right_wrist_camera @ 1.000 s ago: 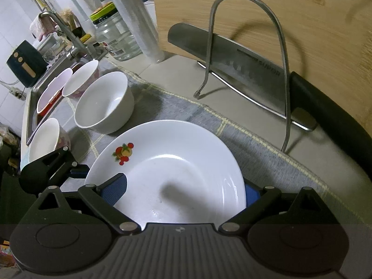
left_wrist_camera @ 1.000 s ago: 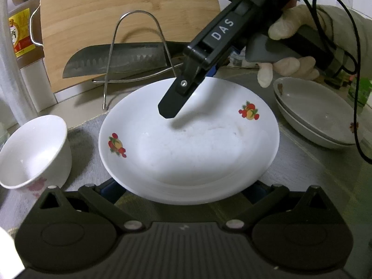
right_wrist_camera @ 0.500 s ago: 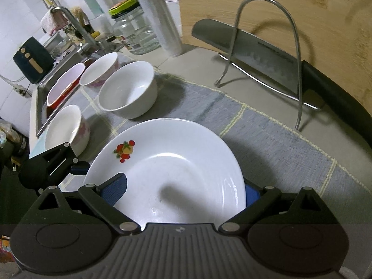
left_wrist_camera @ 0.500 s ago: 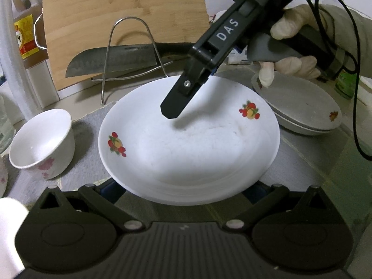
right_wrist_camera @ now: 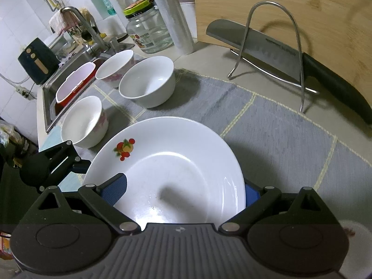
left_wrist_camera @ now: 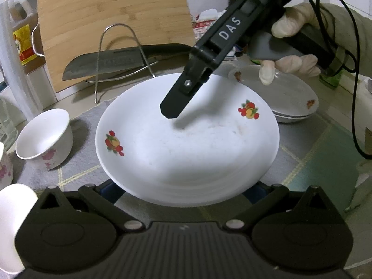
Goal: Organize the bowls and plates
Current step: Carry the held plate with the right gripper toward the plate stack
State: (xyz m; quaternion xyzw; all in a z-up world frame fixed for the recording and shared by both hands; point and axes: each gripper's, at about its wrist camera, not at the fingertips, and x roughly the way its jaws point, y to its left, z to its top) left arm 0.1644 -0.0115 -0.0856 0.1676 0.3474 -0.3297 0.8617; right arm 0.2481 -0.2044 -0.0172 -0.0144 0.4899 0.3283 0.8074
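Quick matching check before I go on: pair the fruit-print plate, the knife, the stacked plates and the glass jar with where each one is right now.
Things:
1. fruit-print plate
2. knife
3. stacked plates
4. glass jar

Places:
A. on the counter near the sink
B. lying through the wire rack in front of the cutting board
C. held between both grippers over the grey mat
D. resting on the counter beyond the held plate, under the gloved hand

Pairs: 1-C, 2-B, 3-D, 4-A
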